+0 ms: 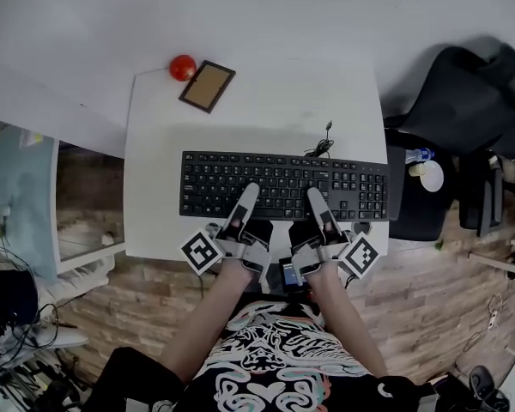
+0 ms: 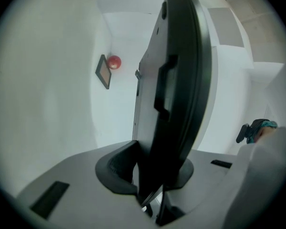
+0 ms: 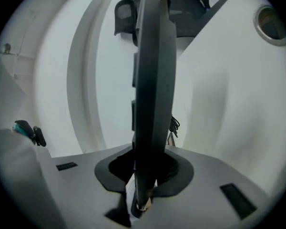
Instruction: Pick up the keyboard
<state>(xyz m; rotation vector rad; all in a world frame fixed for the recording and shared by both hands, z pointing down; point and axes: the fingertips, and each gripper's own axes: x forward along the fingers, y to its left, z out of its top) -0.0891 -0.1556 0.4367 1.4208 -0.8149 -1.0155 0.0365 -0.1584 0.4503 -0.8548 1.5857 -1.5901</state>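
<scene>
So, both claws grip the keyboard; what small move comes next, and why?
Probably lift both claws evenly, straight up. The left claw and right claw each clamp the keyboard at its near edge only, so an uneven lift might tilt it; its cable lies loose behind.

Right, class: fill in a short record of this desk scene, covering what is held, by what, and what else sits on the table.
Held object: black rectangular plastic keyboard
Left gripper: shut on its near edge
Right gripper: shut on its near edge
Surface: white table
Also on table: round red ball beside small brown framed board, far left
</scene>
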